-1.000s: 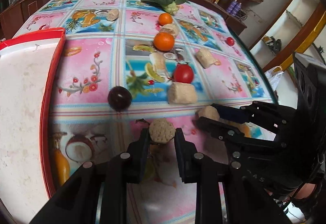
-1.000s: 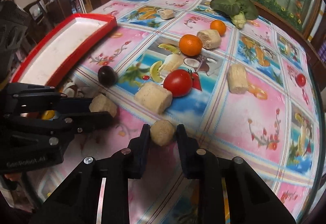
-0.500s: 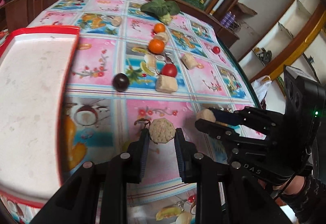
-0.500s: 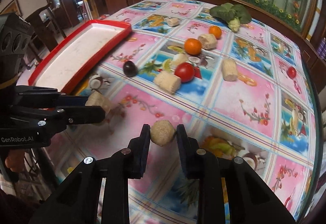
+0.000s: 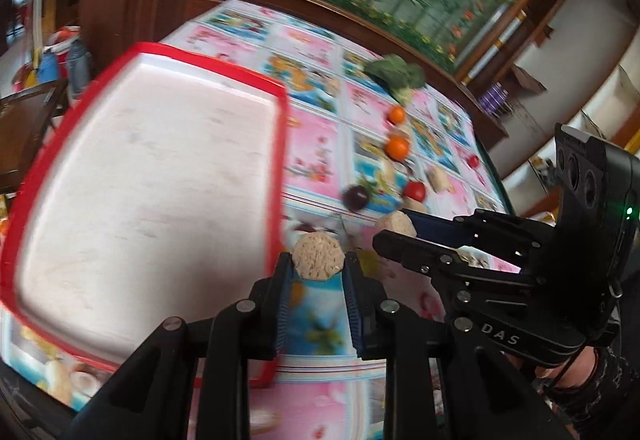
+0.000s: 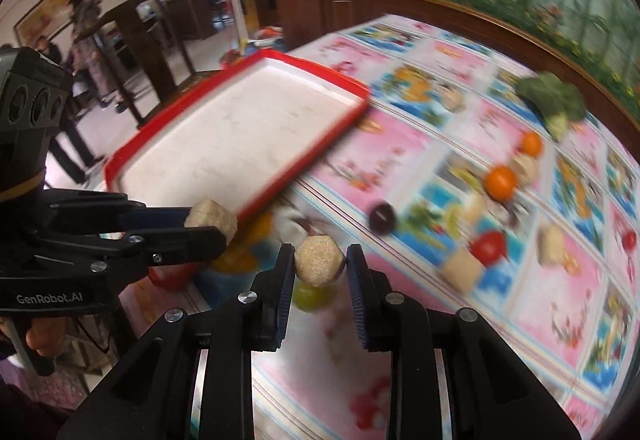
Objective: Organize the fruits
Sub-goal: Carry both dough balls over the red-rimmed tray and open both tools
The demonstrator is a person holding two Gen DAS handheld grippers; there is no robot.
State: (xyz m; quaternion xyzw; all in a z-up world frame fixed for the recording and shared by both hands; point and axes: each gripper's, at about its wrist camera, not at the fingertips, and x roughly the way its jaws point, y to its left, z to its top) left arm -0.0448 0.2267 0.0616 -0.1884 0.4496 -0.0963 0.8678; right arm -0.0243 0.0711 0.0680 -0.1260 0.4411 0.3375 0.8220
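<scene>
My left gripper (image 5: 318, 264) is shut on a beige corn-cob chunk (image 5: 319, 257), held above the tablecloth just right of the red-rimmed white tray (image 5: 148, 176). My right gripper (image 6: 319, 266) is shut on a second beige chunk (image 6: 319, 266). Each gripper shows in the other's view: the right one (image 5: 394, 230) with its chunk at the right, the left one (image 6: 212, 222) with its chunk at the left, near the tray's (image 6: 240, 136) near corner. On the cloth lie two oranges (image 6: 501, 182), a tomato (image 6: 488, 248), a dark plum (image 6: 382, 215) and more beige chunks (image 6: 462, 272).
A green leafy vegetable (image 6: 554, 100) lies at the table's far side, a small red fruit (image 6: 629, 239) at the right. A wooden cabinet and glass panel run behind the table. People stand beyond a dark chair (image 6: 132, 52) at the left.
Both grippers have lifted and swung left toward the tray, each still holding its chunk. The tray now fills much more of the left wrist view; the pictures are motion-blurred.
</scene>
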